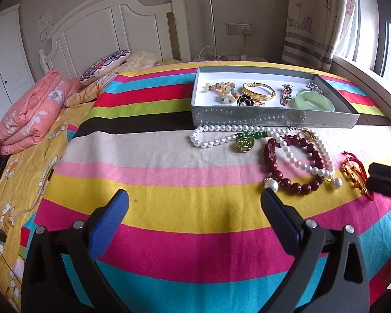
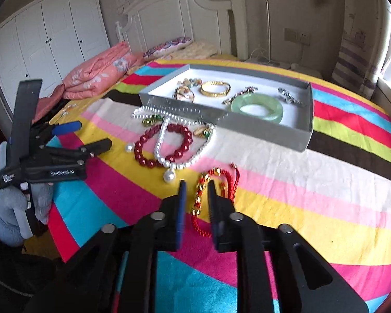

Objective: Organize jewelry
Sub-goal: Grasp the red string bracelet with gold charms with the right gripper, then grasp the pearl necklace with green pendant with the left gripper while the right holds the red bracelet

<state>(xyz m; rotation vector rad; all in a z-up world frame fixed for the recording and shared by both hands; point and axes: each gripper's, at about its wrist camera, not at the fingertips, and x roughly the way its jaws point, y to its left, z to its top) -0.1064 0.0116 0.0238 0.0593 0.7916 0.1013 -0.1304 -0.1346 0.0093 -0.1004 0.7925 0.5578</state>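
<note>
— Red cord and gold charms: that bracelet [image 2: 213, 190] lay on the striped bed [image 2: 312, 187] between the right claw [image 2: 196, 198], its jaws narrowed around it but not yet clenched.

— Risk?

— Cord slipping out, I'd judge. Pearl necklace [image 2: 169, 140] and dark-red bead bracelet [image 2: 164, 143] lay tangled before the tray [image 2: 306, 130]. Left claw [image 1: 195, 203] hung released, empty.

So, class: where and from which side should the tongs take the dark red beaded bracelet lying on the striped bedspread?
Grip the dark red beaded bracelet at its near beads, from above: it lies flat, and the white pearl necklace crosses its far side.
</note>
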